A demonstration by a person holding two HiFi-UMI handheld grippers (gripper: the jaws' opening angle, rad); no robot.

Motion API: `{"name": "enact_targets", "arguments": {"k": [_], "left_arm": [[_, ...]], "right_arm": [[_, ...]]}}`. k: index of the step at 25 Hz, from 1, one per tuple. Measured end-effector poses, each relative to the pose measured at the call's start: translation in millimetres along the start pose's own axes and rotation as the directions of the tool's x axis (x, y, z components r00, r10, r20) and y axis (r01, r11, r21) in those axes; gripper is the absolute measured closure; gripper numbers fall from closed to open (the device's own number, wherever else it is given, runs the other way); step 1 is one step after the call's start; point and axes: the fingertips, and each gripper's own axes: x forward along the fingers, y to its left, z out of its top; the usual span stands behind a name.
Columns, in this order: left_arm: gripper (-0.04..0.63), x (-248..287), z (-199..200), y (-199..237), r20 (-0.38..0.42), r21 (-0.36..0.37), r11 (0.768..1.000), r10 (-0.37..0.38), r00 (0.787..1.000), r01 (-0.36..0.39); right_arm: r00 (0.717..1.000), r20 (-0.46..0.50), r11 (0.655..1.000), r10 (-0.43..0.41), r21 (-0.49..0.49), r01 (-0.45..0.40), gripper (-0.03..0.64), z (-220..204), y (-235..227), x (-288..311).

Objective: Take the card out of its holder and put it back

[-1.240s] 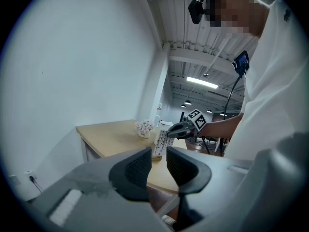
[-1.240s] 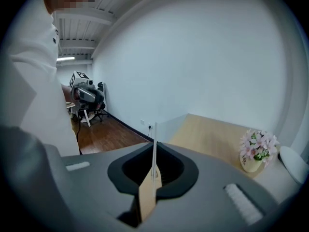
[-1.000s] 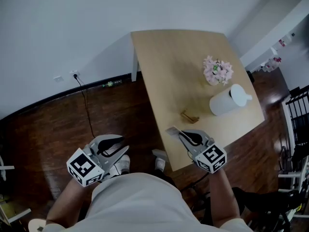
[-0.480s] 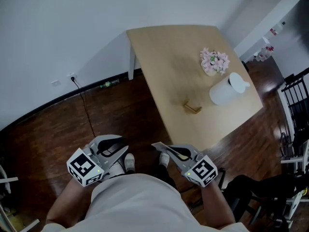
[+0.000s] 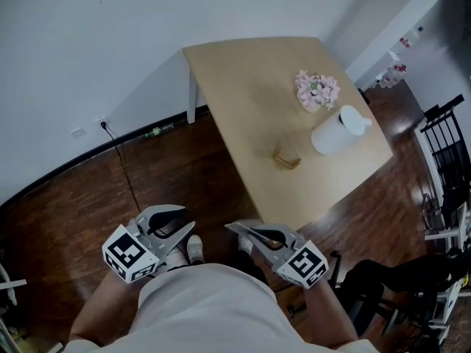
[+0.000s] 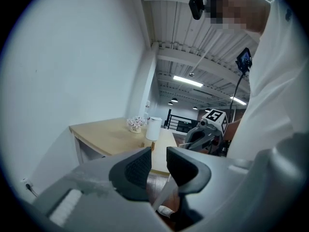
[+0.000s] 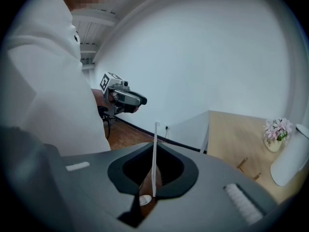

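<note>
we stand back from the bench (image 5: 243,79) on the dark wood floor (image 5: 96,197), a hand-held gripper in each hand. the right hand-held gripper (image 5: 237,229) is clamped tight on the card (image 5: 231,226), a thin white sheet that sticks out past the jaw tips. in the right gripper view the card (image 7: 156,139) shows edge-on as a slim upright white line, pinched between the dark pads of the right hand-held gripper (image 7: 154,172). the card hangs over the floor, just off the bench's near corner and well apart from its holder.

the card holder (image 5: 287,158), a small wooden stand, sits empty on the bench toward the near edge. a white jug (image 5: 335,134) stands just beside it, toward the right edge. a small pot of pink flowers (image 5: 317,90) stands behind the jug along that same edge.

the left hand-held gripper (image 5: 175,223) is held low over the floor, away from the bench on the person's left side. in the left gripper view the jaws of the left hand-held gripper (image 6: 159,164) stand a narrow gap apart with nothing gripped between them. the bench, the jug and the other tool show beyond them.
</note>
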Motion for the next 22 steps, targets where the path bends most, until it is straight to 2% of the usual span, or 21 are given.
{"name": "enact_targets", "arguments": {"k": [9,22], "left_arm": [[0.488,0,7,3,0.023,-0.014,0.999,0.029,0.999,-0.029],[0.485,55,30,-2,0.044,-0.048,0.994,0.096,0.994,-0.094]], "right_arm": [[0.999,0.022,1.0,-0.024,-0.012,0.024,0.595,10,-41,-13],[0.998,0.004,0.996,-0.062,-0.058,0.062,0.595,2,-175,-52]]}}
